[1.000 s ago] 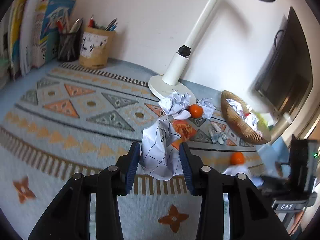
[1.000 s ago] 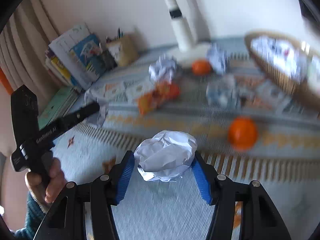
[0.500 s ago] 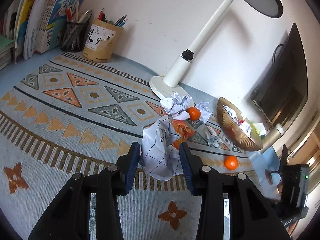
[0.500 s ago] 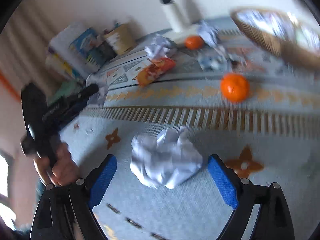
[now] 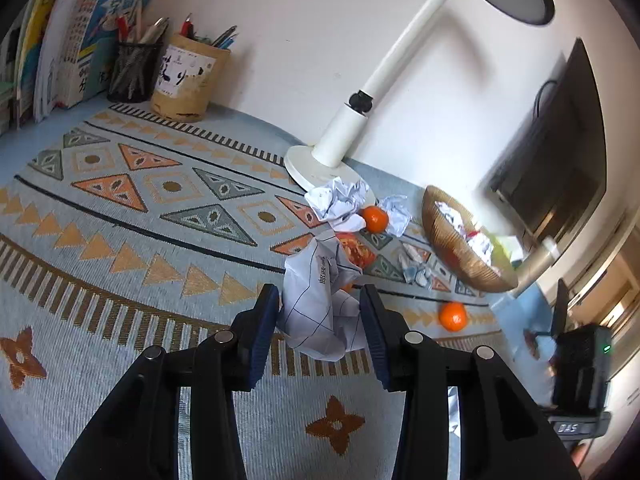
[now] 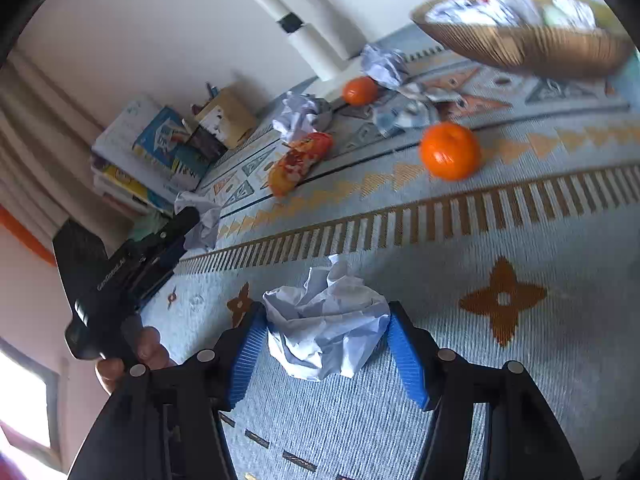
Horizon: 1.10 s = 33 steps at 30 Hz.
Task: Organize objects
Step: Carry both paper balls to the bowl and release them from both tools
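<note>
Since half a second ago, right gripper (image 6: 326,342) jaws are closing on the paper ball (image 6: 326,330) between them; left gripper (image 5: 318,326) stays clamped on crumpled sheet (image 5: 320,300).

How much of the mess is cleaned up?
Some crumpled paper already sits in the basket. The left gripper holds a paper ball; the right gripper is closing on another paper ball. Left on the cloth: two oranges, a snack packet and more paper wads.
</note>
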### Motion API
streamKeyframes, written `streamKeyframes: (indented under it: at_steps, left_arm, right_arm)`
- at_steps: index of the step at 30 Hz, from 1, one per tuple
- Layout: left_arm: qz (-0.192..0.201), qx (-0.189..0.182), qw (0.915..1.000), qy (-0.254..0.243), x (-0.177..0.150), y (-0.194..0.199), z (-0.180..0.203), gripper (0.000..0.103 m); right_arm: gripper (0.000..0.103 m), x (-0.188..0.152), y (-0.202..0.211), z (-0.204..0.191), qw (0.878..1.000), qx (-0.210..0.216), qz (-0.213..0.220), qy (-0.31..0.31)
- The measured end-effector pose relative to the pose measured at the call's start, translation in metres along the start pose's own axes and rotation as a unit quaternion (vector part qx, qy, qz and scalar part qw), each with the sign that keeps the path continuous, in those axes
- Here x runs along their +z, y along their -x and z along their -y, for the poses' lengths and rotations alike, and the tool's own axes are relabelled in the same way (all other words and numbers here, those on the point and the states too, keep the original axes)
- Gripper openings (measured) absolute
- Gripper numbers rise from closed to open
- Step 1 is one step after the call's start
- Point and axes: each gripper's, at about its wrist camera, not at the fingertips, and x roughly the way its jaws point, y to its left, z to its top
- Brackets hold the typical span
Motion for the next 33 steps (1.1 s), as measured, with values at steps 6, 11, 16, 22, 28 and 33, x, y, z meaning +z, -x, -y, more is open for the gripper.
streamKeyframes:
  at_steps: [6,11,16,22,28,33]
  left_arm:
    - [-0.031,0.018,0.9984,-0.043,-0.005,-0.007,0.025,0.039]
    - [-0.016,-0.013,0.9947,-0.101,0.013,-0.010,0.094,0.039]
    - [-0.011,-0.072,0.9891,-0.128,0.065,-0.052,0.170,0.039]
    - [-0.045,-0.103,0.9841,-0.137,0.096,-0.145,0.233,0.039]
    - [-0.082,-0.096,0.9809,-0.149,0.096,-0.220,0.254,0.039]
    - [-0.084,-0.081,0.9798,-0.162,0.094,-0.246,0.262,0.076]
  right_arm:
    - [0.059,0.017,0.057,0.005,0.997,-0.019,0.064,0.035]
    - [0.059,0.056,0.121,0.044,0.989,-0.058,0.134,0.017]
    - [0.060,0.132,0.171,0.078,0.975,-0.098,0.200,-0.017]
    - [0.060,0.212,0.180,0.121,0.955,-0.157,0.246,-0.047]
    - [0.060,0.264,0.123,0.151,0.962,-0.185,0.192,-0.049]
    - [0.067,0.288,0.091,0.163,0.961,-0.216,0.174,-0.022]
